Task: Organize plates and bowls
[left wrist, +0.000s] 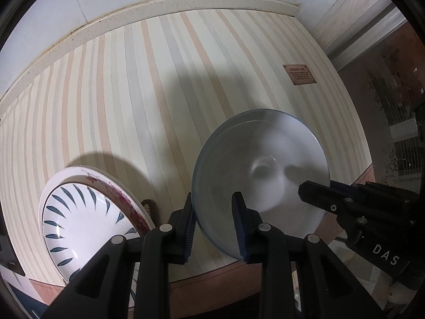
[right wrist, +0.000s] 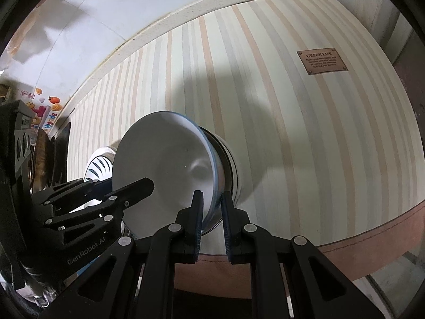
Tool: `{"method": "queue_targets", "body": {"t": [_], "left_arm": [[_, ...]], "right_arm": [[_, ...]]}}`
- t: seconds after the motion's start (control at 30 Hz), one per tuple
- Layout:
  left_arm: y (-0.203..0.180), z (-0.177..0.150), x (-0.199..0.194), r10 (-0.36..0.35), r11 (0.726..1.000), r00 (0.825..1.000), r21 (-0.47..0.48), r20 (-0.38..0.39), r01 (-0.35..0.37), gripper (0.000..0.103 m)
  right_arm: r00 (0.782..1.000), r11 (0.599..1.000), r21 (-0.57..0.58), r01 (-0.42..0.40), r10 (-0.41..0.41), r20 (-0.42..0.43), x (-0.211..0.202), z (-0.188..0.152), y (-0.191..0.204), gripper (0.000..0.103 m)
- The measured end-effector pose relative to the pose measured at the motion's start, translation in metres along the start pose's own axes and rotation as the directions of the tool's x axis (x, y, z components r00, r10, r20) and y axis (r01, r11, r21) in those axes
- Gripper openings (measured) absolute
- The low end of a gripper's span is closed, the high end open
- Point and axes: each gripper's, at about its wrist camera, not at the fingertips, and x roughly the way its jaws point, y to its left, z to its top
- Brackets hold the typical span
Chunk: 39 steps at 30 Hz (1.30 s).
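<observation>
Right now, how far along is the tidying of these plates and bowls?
Done, it seems: a leaf-pattern plate sits nested in a floral one on the striped table. In hand: the left gripper and right gripper both pinch the rim of a white bowl, tilted. Left: setting it down, possibly stacking it.

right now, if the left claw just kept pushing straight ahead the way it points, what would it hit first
The left claw already straddles the rim of the white bowl, so the bowl wall comes first. Beyond it, probably the striped tablecloth; depth is unclear.
</observation>
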Motion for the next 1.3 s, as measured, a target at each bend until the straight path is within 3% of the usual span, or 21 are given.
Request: {"method": "queue_targets", "body": {"t": [0.23, 0.37, 0.53, 0.6, 0.67, 0.8, 0.87, 0.9, 0.93, 1.03, 1.3], "left_arm": [[0.002, -0.007, -0.025, -0.002, 1.0, 0.999, 0.002, 0.043, 0.002, 0.024], [-0.002, -0.015, -0.059, 0.016, 0.999, 0.993, 0.029, 0.121, -0.02, 0.025], [-0.007, -0.032, -0.106, 0.021, 0.998, 0.977, 0.055, 0.213, -0.034, 0.025], [-0.01, -0.037, -0.119, 0.02, 0.997, 0.972, 0.072, 0.235, -0.038, 0.025], [-0.014, -0.045, -0.132, 0.023, 0.994, 0.964, 0.096, 0.266, -0.05, 0.029], [-0.018, -0.056, -0.148, 0.003, 0.992, 0.958, 0.119, 0.287, -0.039, 0.037], [-0.02, -0.06, -0.153, -0.009, 0.992, 0.956, 0.126, 0.292, -0.029, 0.051], [-0.021, -0.061, -0.155, -0.015, 0.991, 0.955, 0.128, 0.296, -0.024, 0.065], [-0.021, -0.062, -0.157, -0.019, 0.991, 0.953, 0.129, 0.303, -0.021, 0.073], [-0.022, -0.065, -0.163, -0.028, 0.992, 0.949, 0.125, 0.315, -0.013, 0.075], [-0.023, -0.06, -0.164, -0.039, 0.993, 0.947, 0.114, 0.318, 0.002, 0.075]], "right_arm": [[1.0, 1.0, 0.019, 0.0, 0.0, 0.027, -0.012, 0.001, -0.002, 0.02], [0.994, 0.999, -0.007, 0.042, -0.041, 0.103, -0.045, -0.005, 0.01, 0.02], [0.971, 0.992, -0.047, 0.118, -0.106, 0.216, -0.095, -0.025, 0.031, 0.02], [0.962, 0.989, -0.049, 0.136, -0.121, 0.245, -0.111, -0.035, 0.036, 0.026], [0.955, 0.987, -0.053, 0.15, -0.131, 0.265, -0.125, -0.045, 0.041, 0.048], [0.938, 0.983, -0.052, 0.177, -0.152, 0.311, -0.15, -0.067, 0.05, 0.06], [0.931, 0.98, -0.049, 0.191, -0.165, 0.326, -0.16, -0.075, 0.053, 0.078], [0.926, 0.979, -0.046, 0.199, -0.172, 0.335, -0.165, -0.079, 0.055, 0.079], [0.92, 0.977, -0.043, 0.21, -0.183, 0.346, -0.17, -0.083, 0.056, 0.08], [0.907, 0.974, -0.03, 0.226, -0.199, 0.37, -0.184, -0.092, 0.057, 0.086], [0.9, 0.975, -0.006, 0.22, -0.201, 0.387, -0.197, -0.096, 0.052, 0.089]]}}
